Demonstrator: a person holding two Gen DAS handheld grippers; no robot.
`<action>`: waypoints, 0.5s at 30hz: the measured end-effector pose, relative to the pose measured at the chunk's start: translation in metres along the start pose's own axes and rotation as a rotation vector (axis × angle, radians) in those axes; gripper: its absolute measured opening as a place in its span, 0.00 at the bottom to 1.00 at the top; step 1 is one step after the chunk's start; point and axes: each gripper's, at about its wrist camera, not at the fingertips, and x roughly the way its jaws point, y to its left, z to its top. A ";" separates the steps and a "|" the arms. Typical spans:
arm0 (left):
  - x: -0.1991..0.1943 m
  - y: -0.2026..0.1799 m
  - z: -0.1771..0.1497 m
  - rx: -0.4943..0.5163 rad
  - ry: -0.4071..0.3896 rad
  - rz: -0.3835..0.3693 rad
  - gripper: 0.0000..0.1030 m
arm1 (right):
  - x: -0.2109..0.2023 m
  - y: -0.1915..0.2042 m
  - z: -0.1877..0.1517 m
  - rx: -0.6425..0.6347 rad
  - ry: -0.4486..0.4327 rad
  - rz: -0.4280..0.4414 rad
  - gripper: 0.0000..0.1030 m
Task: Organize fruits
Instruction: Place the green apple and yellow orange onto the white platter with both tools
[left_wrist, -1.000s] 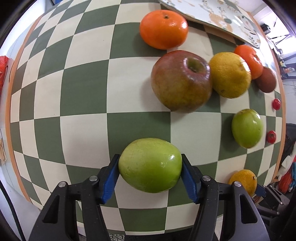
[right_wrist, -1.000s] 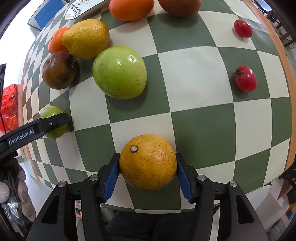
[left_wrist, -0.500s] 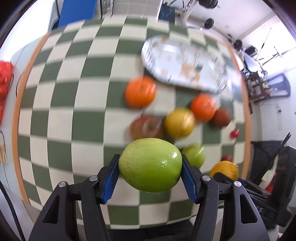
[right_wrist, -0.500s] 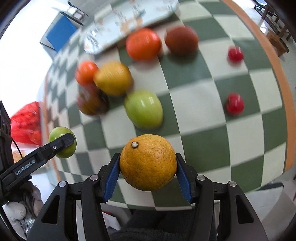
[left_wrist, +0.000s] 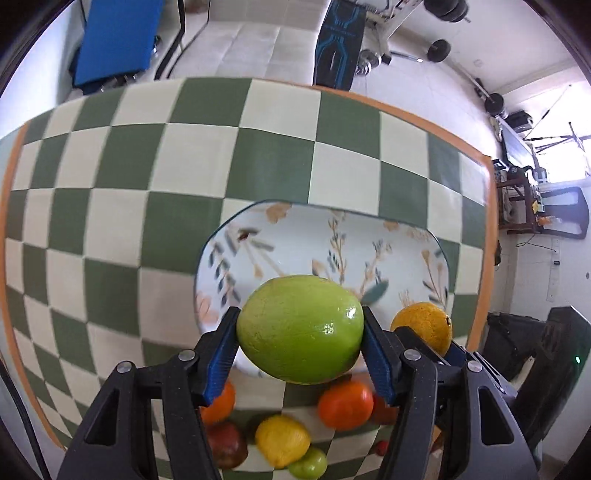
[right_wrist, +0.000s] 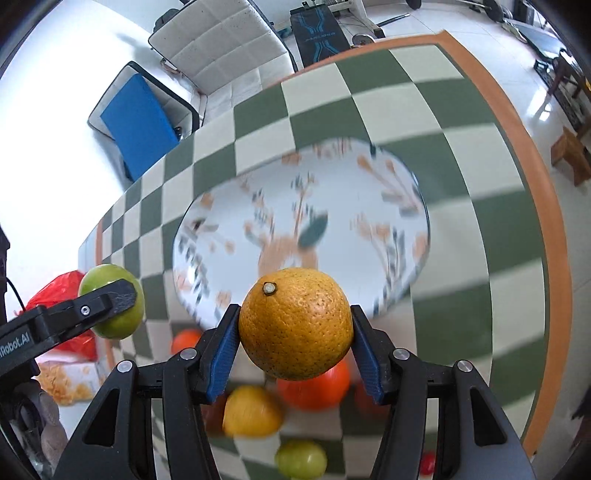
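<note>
A smooth, glossy green apple (left_wrist: 300, 329) is being pinched between the ribbed blue pads of the left gripper (left_wrist: 300, 345), held in the air over the near rim of the oval, flower-patterned plate (left_wrist: 295, 236). A round, pitted orange (right_wrist: 295, 324) is being clamped in the right gripper (right_wrist: 294, 345) above the same plate. Other rounded fruits (right_wrist: 252, 410) are being left on the checkered tablecloth (left_wrist: 110, 221) near its front edge.

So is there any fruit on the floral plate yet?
No, the white floral oval plate lies bare in the right wrist view, with the orange held above its near edge in the right gripper.
</note>
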 end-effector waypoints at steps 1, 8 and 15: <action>0.009 0.000 0.009 -0.005 0.022 0.001 0.58 | 0.009 0.000 0.014 -0.012 0.007 -0.010 0.58; 0.045 0.001 0.041 -0.036 0.109 -0.019 0.58 | 0.062 -0.002 0.070 -0.066 0.073 -0.051 0.58; 0.050 0.000 0.040 -0.051 0.142 -0.013 0.67 | 0.073 -0.001 0.086 -0.088 0.115 0.001 0.66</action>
